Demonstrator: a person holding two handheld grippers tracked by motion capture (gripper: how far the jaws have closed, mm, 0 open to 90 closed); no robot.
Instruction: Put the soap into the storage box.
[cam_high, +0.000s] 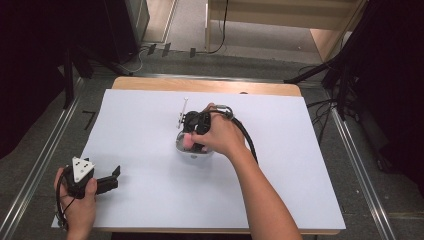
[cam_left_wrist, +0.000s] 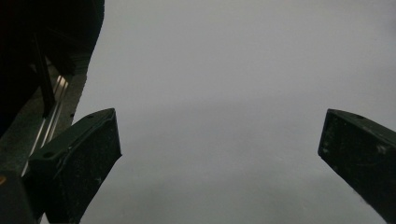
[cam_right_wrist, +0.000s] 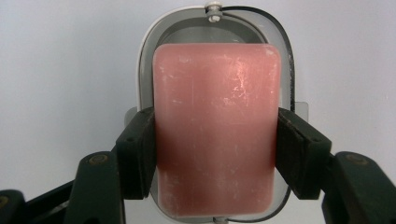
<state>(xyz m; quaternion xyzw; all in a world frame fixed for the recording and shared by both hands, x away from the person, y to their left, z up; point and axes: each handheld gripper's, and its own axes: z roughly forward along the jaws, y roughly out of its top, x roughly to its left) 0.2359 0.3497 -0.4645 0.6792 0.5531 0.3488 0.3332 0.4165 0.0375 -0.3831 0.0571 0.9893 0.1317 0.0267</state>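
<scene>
A pink bar of soap (cam_right_wrist: 215, 126) is clamped between the two black jaws of my right gripper (cam_right_wrist: 215, 149), which is shut on its long sides. Right under the bar lies a grey-and-white soap dish (cam_right_wrist: 144, 70) with a small white knob (cam_right_wrist: 214, 8) at its far rim. From above, the right gripper (cam_high: 192, 137) points down over the dish (cam_high: 195, 152) at the middle of the white sheet, with the soap (cam_high: 188, 140) showing pink under the hand. My left gripper (cam_high: 112, 179) rests open near the sheet's front left corner; its jaws stand wide apart over bare white sheet (cam_left_wrist: 219, 93).
A white sheet (cam_high: 150, 190) covers the wooden table (cam_high: 200, 85). A small thin metal piece (cam_high: 184, 103) lies on the sheet just beyond the dish. Dark stands and cables flank the table on both sides.
</scene>
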